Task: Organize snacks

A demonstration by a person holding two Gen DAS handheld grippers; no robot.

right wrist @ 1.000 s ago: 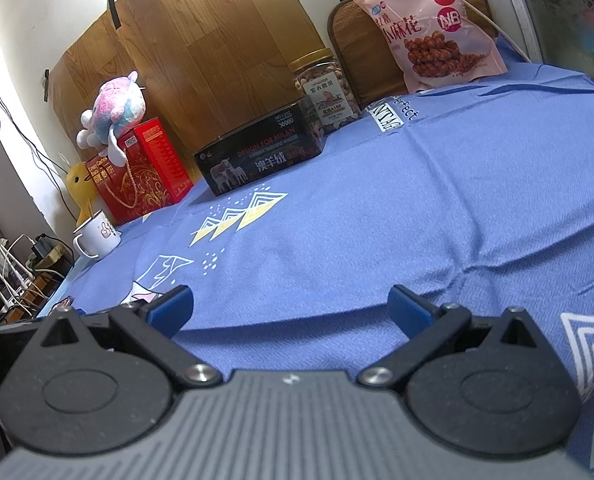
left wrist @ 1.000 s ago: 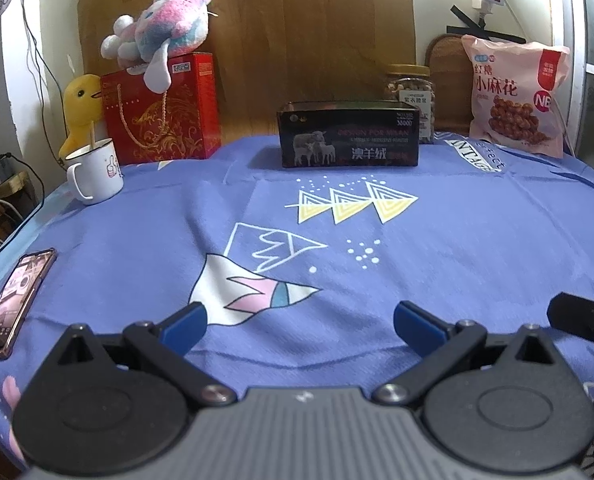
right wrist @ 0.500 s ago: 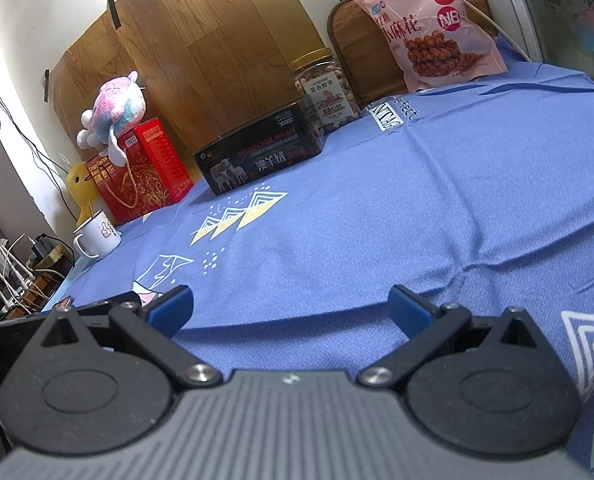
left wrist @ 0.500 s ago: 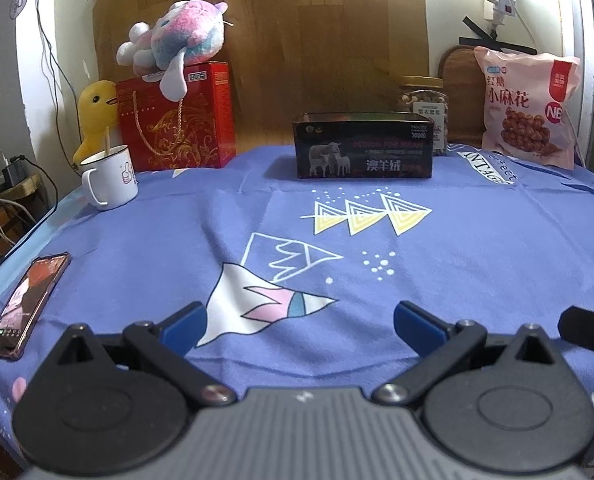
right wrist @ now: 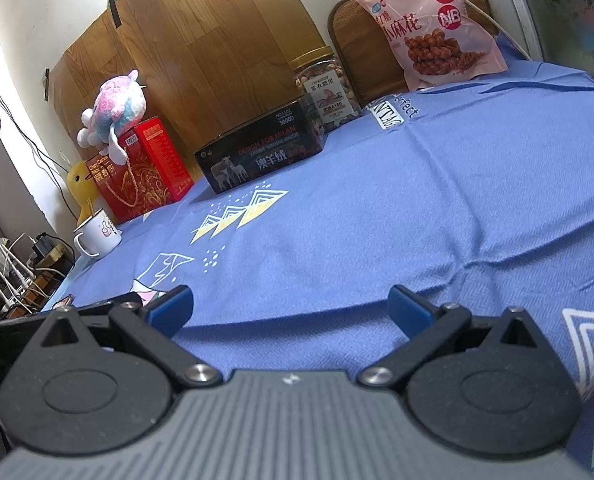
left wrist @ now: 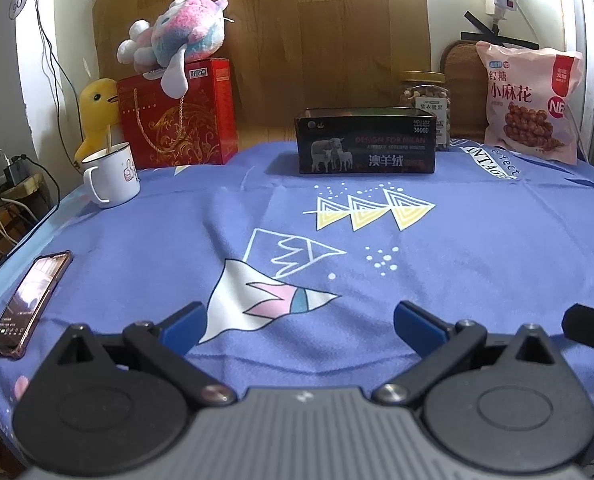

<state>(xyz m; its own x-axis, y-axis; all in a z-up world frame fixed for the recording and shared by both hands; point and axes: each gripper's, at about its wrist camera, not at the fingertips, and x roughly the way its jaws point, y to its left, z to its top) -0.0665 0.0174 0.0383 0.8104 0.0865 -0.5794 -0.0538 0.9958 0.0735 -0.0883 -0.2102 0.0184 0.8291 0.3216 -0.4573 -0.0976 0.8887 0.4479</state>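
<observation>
Both hand-held grippers, left (left wrist: 299, 322) and right (right wrist: 291, 306), are spread and empty; reach far right for the bag (left wrist: 531, 102), pinching its top edge squarely.

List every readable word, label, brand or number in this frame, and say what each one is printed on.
"小麻花", "红糖", "NB": pink snack bag.
"DESIGN FOR MILAN", "澳羊绒": black box; its corner number is too blurred.
"Crazy Cashew": red gift box; other print too small.
"perfect": white patch on the blue cloth; larger letters partly folded.
Nut jar label: too small.
Phone screen: unreadable.
</observation>
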